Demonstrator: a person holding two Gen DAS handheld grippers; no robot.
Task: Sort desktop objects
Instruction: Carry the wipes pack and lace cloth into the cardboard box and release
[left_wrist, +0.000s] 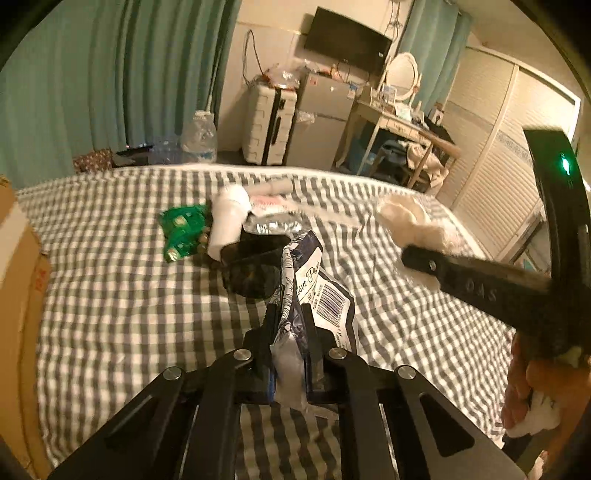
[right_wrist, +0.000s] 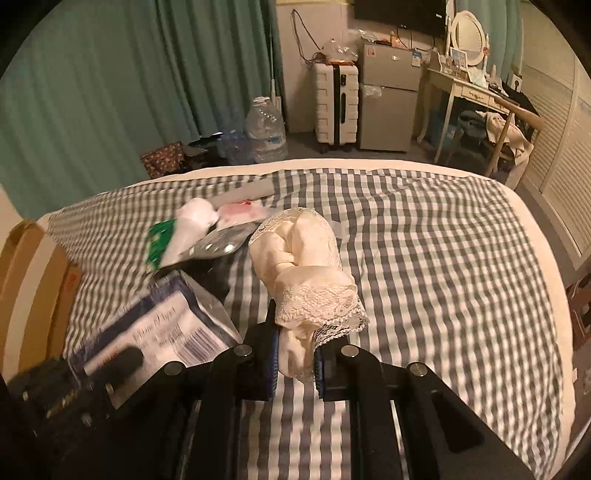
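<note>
Left wrist view: the left gripper (left_wrist: 290, 325) has its fingers pinched on a crumpled tissue paper pack (left_wrist: 314, 280), navy and white with a barcode label, which stands up between them above the checked bed sheet (left_wrist: 110, 314). Just beyond the pack lie a dark object (left_wrist: 255, 266), a white bottle (left_wrist: 227, 218), a green packet (left_wrist: 183, 229) and a silvery foil pouch (left_wrist: 273, 223), bunched together. A cardboard box (left_wrist: 18, 295) sits at the sheet's left edge.

Right wrist view shows the right gripper (right_wrist: 295, 354) with its fingers clamped on a cream lace-trimmed cloth (right_wrist: 310, 266), bundled and lifted over the sheet to the right of the tissue pack.
</note>
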